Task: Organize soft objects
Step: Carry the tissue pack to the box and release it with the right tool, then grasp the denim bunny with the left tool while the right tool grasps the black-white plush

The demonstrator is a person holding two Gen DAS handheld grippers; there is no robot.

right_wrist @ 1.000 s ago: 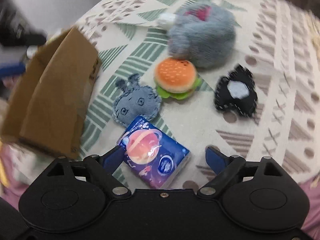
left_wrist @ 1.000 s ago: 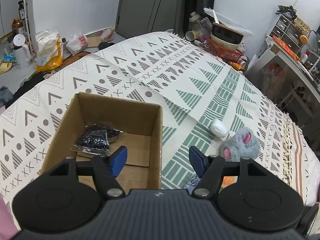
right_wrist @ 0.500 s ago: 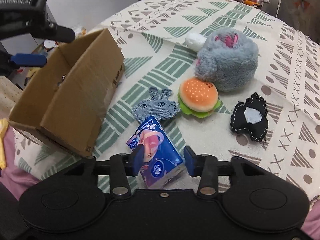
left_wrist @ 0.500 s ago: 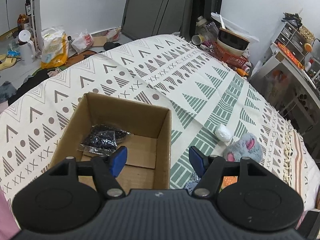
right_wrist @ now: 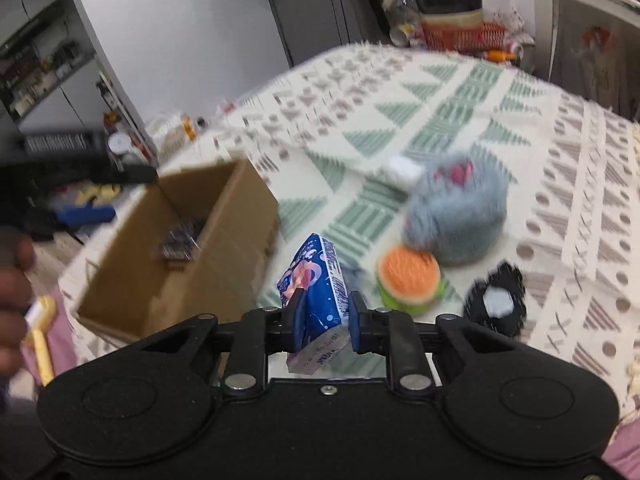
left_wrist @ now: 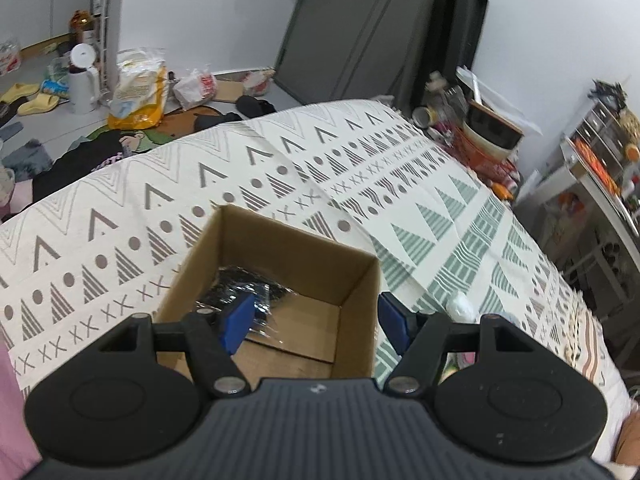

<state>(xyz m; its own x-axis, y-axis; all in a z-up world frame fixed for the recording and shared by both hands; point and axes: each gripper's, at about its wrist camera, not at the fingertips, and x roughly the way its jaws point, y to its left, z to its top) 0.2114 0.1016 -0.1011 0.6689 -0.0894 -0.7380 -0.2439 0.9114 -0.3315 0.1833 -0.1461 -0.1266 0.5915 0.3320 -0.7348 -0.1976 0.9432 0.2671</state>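
Holding the tissue pack (right_wrist: 316, 292) clamped in your right tongs (right_wrist: 322, 322) above the bed (right_wrist: 440, 112), left tongs (left_wrist: 312, 322) wide open and empty over the cardboard box (left_wrist: 256, 240): one black packet (left_wrist: 240, 286) boxed; grey plush (right_wrist: 456, 220), burger toy (right_wrist: 410, 280), black patch (right_wrist: 496, 304) outstanding.

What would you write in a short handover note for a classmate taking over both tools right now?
Right tool: shut on the blue tissue pack, lifted off the bedspread.
Left tool: open, empty, above the cardboard box.
Done: a black shiny packet lies in the box.
Left: drop the tissue pack in the box, then collect the grey plush, burger plush, black felt piece and small white item from the bedspread.
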